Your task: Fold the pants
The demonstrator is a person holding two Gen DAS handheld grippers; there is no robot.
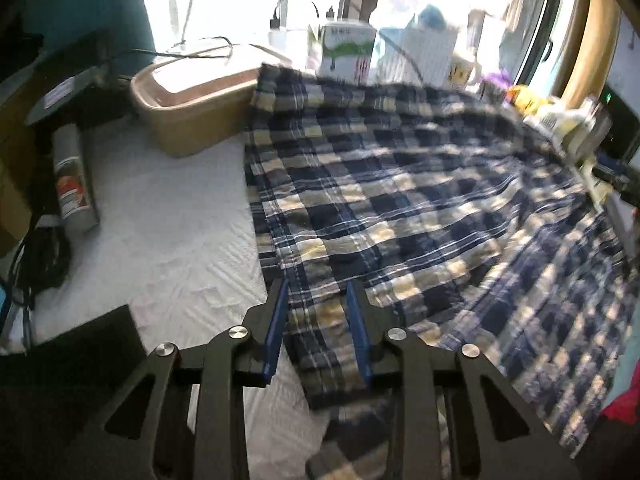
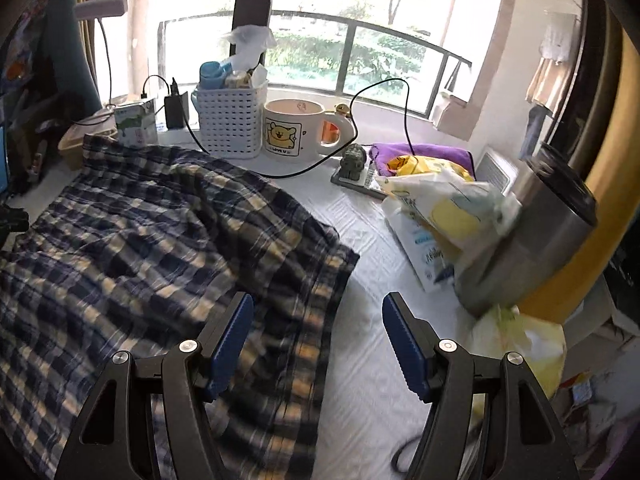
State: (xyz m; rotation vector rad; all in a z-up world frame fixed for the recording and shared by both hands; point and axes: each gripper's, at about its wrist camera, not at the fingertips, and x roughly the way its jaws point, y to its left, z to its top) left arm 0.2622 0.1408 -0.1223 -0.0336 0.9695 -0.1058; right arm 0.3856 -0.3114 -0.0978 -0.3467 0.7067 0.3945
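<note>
Blue, white and yellow plaid pants (image 1: 400, 184) lie spread on a white cloth-covered table (image 1: 168, 216). My left gripper (image 1: 318, 288) is open, its blue pads either side of the pants' near left hem corner, with the fabric passing between them. In the right wrist view the pants (image 2: 152, 240) lie rumpled on the left. My right gripper (image 2: 318, 308) is wide open above the pants' right hem edge, its left pad over the fabric and its right pad over bare table. Whether either gripper touches the fabric is unclear.
A tan lidded box (image 1: 192, 108) and a spray can (image 1: 74, 176) sit left of the pants. At the back stand a white basket (image 2: 232, 120), a bear mug (image 2: 296, 128), a milk carton (image 2: 136, 124) and a black cable (image 2: 380, 120). Plastic bags (image 2: 448, 208) and a steel canister (image 2: 540, 232) crowd the right.
</note>
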